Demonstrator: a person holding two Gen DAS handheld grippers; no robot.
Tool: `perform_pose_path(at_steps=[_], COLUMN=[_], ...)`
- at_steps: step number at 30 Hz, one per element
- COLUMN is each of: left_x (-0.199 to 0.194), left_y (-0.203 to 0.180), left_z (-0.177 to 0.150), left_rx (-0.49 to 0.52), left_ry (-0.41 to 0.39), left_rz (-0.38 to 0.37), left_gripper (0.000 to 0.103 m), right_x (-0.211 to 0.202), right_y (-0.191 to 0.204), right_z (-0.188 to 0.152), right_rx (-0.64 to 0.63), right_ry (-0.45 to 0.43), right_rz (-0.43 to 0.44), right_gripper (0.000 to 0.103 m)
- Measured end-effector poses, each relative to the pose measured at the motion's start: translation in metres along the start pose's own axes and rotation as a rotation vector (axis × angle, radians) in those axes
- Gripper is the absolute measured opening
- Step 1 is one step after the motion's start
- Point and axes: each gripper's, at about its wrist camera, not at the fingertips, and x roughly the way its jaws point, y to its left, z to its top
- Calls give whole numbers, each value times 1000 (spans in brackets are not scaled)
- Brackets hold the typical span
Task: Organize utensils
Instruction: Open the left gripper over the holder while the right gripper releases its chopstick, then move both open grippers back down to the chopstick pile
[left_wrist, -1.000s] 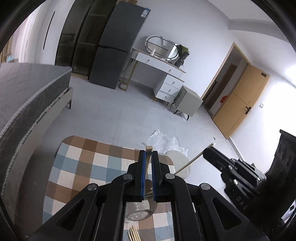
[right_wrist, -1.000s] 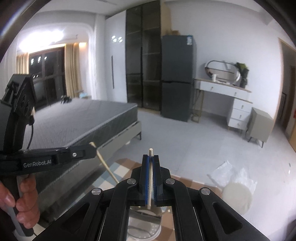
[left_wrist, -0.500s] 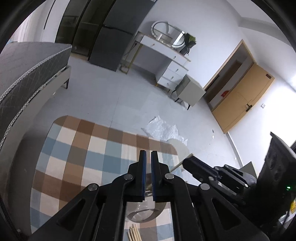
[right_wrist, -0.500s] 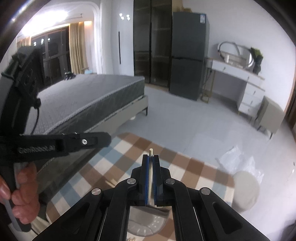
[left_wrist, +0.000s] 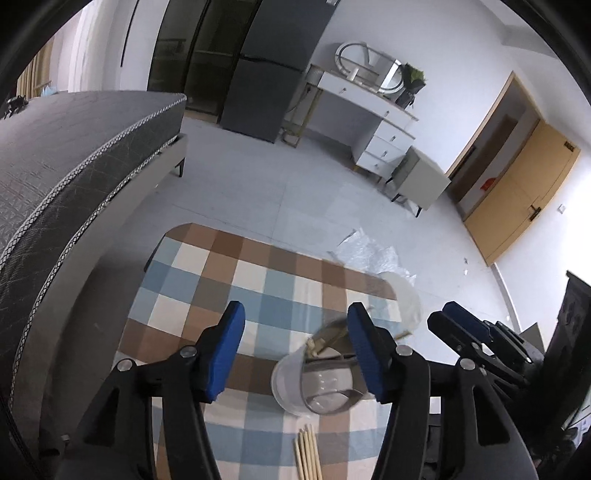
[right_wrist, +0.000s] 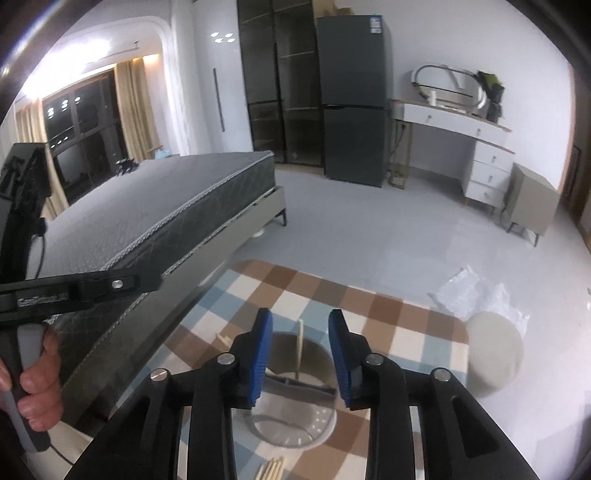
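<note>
A metal utensil holder (left_wrist: 321, 384) stands on the checkered tablecloth (left_wrist: 221, 280); it also shows in the right wrist view (right_wrist: 295, 406). Wooden chopsticks (left_wrist: 319, 341) stick out of it, and one chopstick (right_wrist: 300, 347) stands in it between my right fingers. My left gripper (left_wrist: 297, 343) is open and empty, just left of and above the holder. My right gripper (right_wrist: 300, 350) is open, directly above the holder. Several loose chopsticks (left_wrist: 308, 454) lie on the cloth in front of the holder, also seen in the right wrist view (right_wrist: 271, 469).
A grey bed (left_wrist: 55, 166) borders the table on the left. A round white stool (right_wrist: 495, 358) and crumpled plastic (left_wrist: 369, 251) sit on the floor beyond the table's far right corner. A fridge, white desk and wooden door stand farther back.
Both grippers have opened. The chopsticks they held have dropped into the holder. Both grippers have lowered over the table.
</note>
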Motion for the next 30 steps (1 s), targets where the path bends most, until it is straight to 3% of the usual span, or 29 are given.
perform_pose_path(at_steps=[3,6,9,14,17,24,30], left_x=[-21,-42,-65,-88,-103,-117,-109], left_y=[-9,-20,-33,-54,-69,-75,-68], left_z=[-7,-15,-26,-43,-58,-93,-128], left_rx=[10,21,22,54,83,72,104], left_ry=[-20,-39,-53,-72,-95,-103,-145], left_rz=[21,37,53,67,70,72,121], left_gripper=[65,67,75,78,79,85,92], right_x=[-24,-46,-71,-111,-130,-147,-150], right_y=[-5,-8,-10,-12,-16,-16,-10], right_z=[-6,-13,-23,-42,-55,-93,-133], right_rx=[52,82,108,137,183,232,254], right_ry=[-29,-61,-88,-136,-167,-191,-209], right_rz=[4,-6,-7,-12,-11,0,17], right_gripper=[36,38,50,55,72,77,84])
